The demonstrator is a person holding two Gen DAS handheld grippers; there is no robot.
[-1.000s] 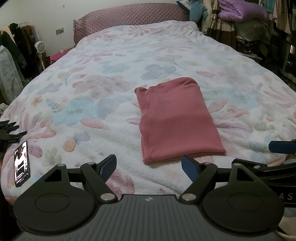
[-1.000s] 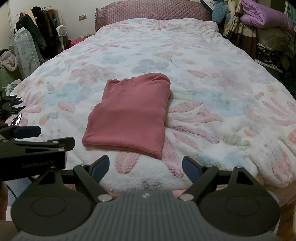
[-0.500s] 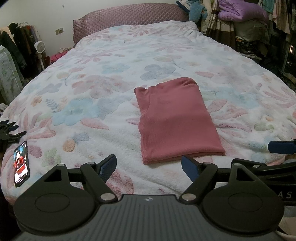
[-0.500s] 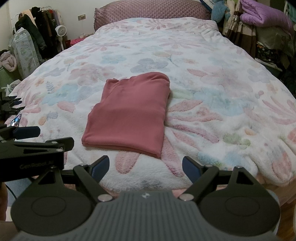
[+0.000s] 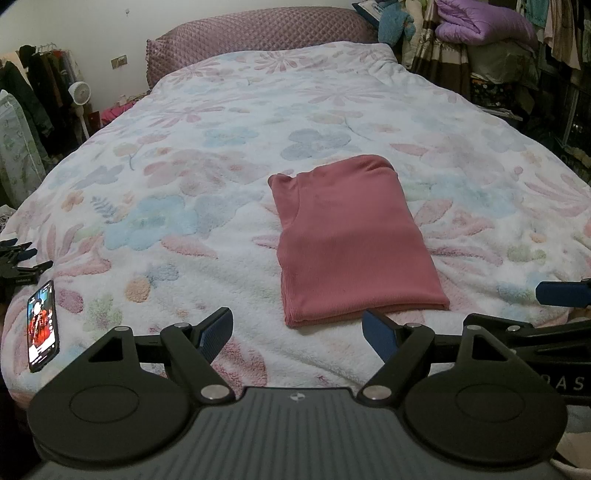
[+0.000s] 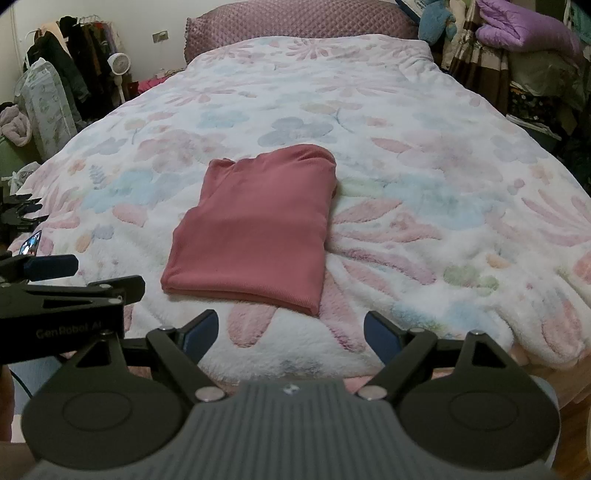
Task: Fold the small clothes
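Observation:
A pink ribbed garment (image 5: 351, 240) lies folded into a neat rectangle on the floral bedspread (image 5: 207, 192), near the bed's front edge. It also shows in the right wrist view (image 6: 258, 225). My left gripper (image 5: 297, 332) is open and empty, held just short of the garment's near edge. My right gripper (image 6: 291, 330) is open and empty, also just in front of the garment. Each gripper shows at the side of the other's view: the right one (image 5: 561, 295), the left one (image 6: 51, 266).
A phone (image 5: 42, 326) with a lit screen lies on the bed's front left corner. Black clips (image 5: 18, 264) sit at the left edge. A clothes rack (image 6: 77, 62) and fan (image 6: 120, 64) stand left; piled bedding (image 5: 480, 26) is at the right.
Nothing has visibly moved except a slight drift of both cameras; the garment lies as before and both grippers stay open.

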